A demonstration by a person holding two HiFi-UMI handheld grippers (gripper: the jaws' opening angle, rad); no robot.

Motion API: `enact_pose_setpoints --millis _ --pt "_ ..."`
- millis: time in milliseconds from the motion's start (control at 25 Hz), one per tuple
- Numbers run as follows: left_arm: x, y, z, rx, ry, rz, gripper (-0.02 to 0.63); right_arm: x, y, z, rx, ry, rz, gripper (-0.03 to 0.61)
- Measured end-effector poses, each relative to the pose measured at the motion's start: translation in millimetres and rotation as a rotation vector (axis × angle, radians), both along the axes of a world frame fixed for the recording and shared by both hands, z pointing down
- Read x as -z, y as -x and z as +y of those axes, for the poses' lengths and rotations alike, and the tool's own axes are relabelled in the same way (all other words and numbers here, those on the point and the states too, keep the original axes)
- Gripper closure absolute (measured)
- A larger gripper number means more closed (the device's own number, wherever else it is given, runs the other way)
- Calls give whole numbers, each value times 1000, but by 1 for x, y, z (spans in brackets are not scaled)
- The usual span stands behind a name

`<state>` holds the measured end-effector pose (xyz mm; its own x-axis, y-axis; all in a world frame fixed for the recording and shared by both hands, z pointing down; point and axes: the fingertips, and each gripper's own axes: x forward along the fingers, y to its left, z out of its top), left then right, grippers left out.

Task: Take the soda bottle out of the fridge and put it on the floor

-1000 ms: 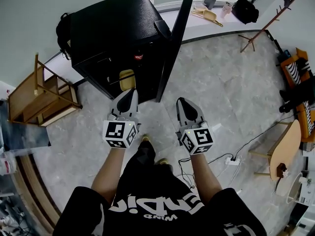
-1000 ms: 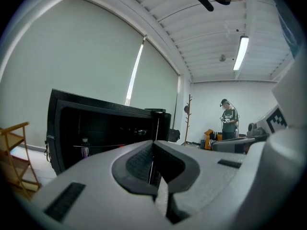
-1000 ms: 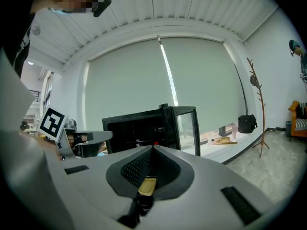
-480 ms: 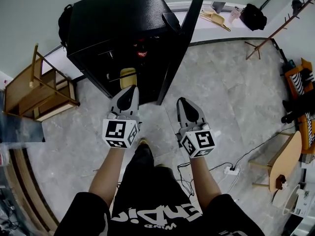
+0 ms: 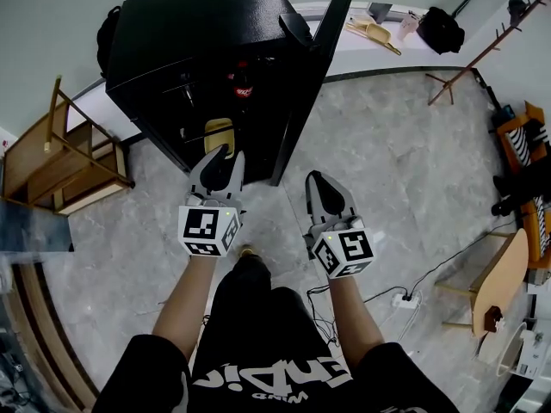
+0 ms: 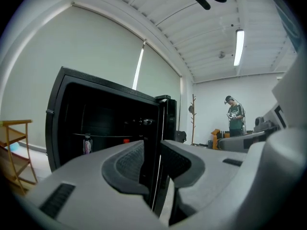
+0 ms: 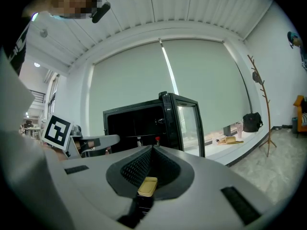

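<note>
The black fridge (image 5: 198,33) stands with its door (image 5: 310,76) swung open. Inside on a shelf is the soda bottle with a red cap (image 5: 242,83), also seen small in the left gripper view (image 6: 125,141) and the right gripper view (image 7: 157,139). My left gripper (image 5: 228,153) is held just in front of the fridge opening, well short of the bottle. Its jaws (image 6: 152,145) are opening with a narrow gap and nothing between them. My right gripper (image 5: 314,177) hovers over the floor beside the door, jaws (image 7: 152,147) shut and empty.
A yellow object (image 5: 219,134) lies low inside the fridge. A wooden rack (image 5: 60,157) stands to the left and a dark bag (image 5: 108,37) by the fridge's side. To the right are a coat stand (image 5: 469,67), a power strip (image 5: 400,298) with cables, and a wooden table (image 5: 499,265). A person (image 6: 234,116) stands far off.
The view and both grippers have drawn a little closer to the fridge. The left jaws, closed before, now stand slightly apart.
</note>
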<state>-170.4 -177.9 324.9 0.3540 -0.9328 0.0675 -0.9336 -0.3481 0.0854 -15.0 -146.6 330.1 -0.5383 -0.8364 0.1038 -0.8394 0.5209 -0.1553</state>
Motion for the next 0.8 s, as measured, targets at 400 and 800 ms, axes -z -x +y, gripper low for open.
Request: enact_pose_setpoints --millis 400,800 --pt "-10 0 -27 17 6 -53 256 5 -3 3 -16 11 -5 555" --pt "-58 7 -91 35 45 -39 256 -7 -9 -12 -53 34 -12 555"
